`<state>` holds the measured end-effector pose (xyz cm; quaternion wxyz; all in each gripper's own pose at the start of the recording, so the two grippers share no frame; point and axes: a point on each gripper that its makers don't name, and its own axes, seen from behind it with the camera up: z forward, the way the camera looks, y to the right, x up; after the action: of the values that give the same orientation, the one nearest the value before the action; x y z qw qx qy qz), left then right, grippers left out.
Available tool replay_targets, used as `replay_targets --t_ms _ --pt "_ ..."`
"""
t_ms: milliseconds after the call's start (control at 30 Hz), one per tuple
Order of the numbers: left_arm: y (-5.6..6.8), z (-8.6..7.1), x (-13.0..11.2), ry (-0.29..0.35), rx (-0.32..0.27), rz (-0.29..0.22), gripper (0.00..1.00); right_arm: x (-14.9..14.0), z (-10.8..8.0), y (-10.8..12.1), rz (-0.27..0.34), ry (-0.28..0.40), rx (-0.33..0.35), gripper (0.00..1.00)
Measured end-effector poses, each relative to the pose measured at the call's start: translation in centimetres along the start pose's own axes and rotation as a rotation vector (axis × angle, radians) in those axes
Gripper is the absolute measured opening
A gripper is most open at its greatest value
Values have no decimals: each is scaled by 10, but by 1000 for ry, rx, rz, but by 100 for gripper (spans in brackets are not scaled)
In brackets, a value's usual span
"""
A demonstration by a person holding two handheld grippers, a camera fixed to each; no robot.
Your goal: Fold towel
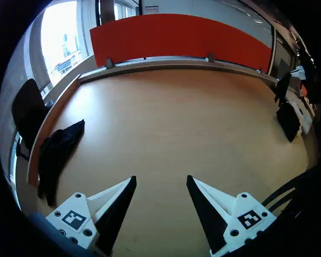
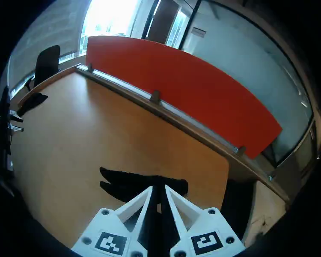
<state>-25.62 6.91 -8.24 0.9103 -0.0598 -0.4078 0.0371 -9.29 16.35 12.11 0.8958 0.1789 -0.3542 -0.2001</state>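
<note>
- My right gripper [image 2: 159,187] bears down on a dark towel [image 2: 126,182] near the right-hand end of the worktop [image 2: 75,137]. The jaws are clenched to a thin slit and their tips sit over the cloth's near edge. I judge that they pinch that edge, though their own black inner faces make the contact hard to confirm.
- The towel lies low and bunched just ahead of the tips, spread to either side and not far from the worktop's rounded corner. I take it that the grasp is at an edge so that one side can be carried over the rest.
- My left gripper [image 1: 160,177] hangs above bare wood, its jaws released wide and holding nothing. I think it is poised that way to take a second corner or to pin the cloth down.
- A second dark cloth [image 1: 57,150] droops over the worktop's far left edge beside a chair [image 1: 25,107], well apart from both grippers. I cannot tell whether it is a garment or another towel.
- A red partition [image 1: 182,36] runs along the back of the worktop.
- As I judge it, the fold is barely begun: no neat crease shows in the towel.
- The risk I see is that a one-sided grip drags the whole cloth instead of turning it.
</note>
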Motion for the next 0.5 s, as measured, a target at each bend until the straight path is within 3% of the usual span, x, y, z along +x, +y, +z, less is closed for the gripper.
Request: replay_targets --t_ms 500 --pt "7 0 7 9 -12 22 86 -43 -22 7 42 -35 -24 5"
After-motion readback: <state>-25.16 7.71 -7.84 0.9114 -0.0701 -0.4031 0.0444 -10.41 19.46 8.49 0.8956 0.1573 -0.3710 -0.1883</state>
